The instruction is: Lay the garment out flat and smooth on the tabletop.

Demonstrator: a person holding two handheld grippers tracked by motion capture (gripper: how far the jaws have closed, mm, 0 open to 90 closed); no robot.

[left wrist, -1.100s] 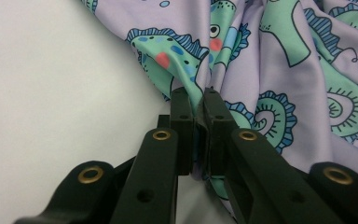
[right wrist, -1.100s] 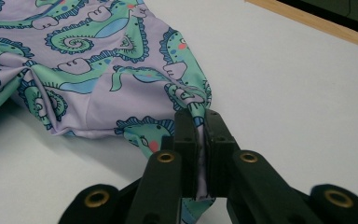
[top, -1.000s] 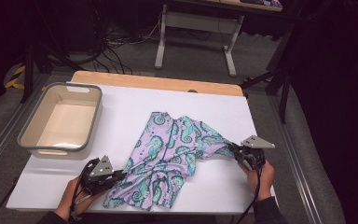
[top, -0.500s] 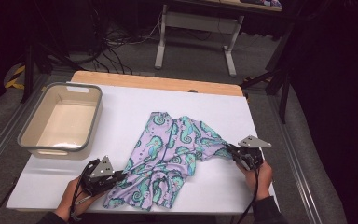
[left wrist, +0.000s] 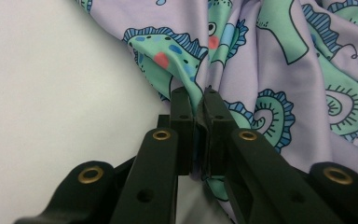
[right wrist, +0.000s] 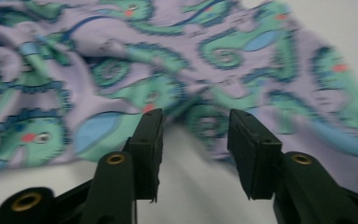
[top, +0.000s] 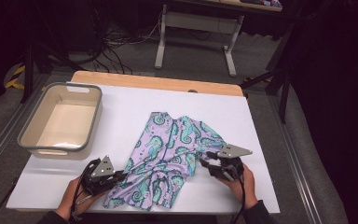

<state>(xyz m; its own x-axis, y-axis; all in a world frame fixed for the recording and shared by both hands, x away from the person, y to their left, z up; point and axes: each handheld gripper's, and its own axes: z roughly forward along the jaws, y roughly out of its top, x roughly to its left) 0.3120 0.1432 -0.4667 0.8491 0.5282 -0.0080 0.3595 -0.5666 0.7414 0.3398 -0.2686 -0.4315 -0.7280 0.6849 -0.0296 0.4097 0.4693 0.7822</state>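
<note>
Seahorse-print garment point(top: 170, 151) lay crumpled mid-counter point(top: 121, 100): light, limp, probably slippery. Left hand-held gripper point(left wrist: 197, 100) clamped its edge fold; right hand-held gripper point(right wrist: 195, 128) had just been opening, nothing pinched, blurry. Take hold at hems or corners.

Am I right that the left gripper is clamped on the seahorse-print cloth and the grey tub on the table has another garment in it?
Not quite. The left gripper is clamped on a fold of the seahorse-print cloth, as the left gripper view shows. But the grey tub holds no garment: the high view shows its pale floor bare.
</note>
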